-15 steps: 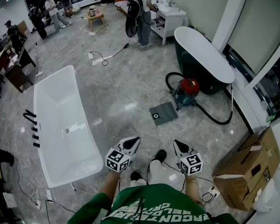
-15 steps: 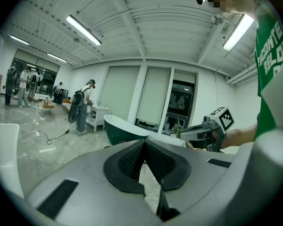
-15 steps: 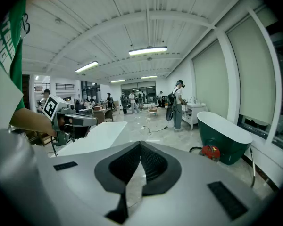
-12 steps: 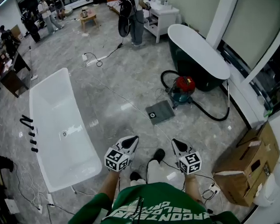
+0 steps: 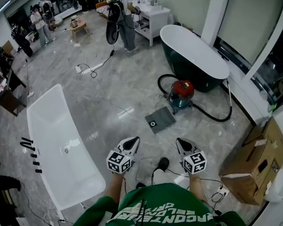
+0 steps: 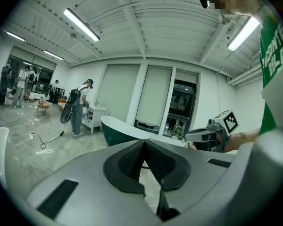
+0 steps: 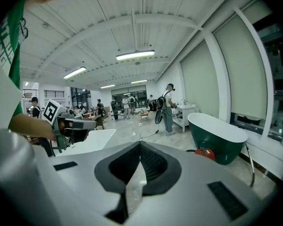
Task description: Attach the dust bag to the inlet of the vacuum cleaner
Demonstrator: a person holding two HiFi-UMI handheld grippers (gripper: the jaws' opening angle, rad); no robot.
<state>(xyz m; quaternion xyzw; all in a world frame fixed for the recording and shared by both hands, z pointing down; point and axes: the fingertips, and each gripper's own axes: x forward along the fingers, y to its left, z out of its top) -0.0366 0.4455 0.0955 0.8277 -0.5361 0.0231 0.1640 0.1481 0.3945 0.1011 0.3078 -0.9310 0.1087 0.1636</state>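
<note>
Two bathtubs flank you: a white tub (image 5: pixel 61 140) on your left and a dark green tub (image 5: pixel 193 55) ahead to the right. One red vacuum cleaner (image 5: pixel 181 92) stands just beside the green one. Your right gripper view catches it, but the left gripper view does not. Only the head view shows the single grey dust bag (image 5: pixel 160 119), flat on the floor (image 5: pixel 122 88) near the vacuum cleaner and well ahead of both grippers. Your left gripper (image 5: pixel 134 141) and right gripper (image 5: pixel 180 142) each have their jaws pressed together on nothing.
</note>
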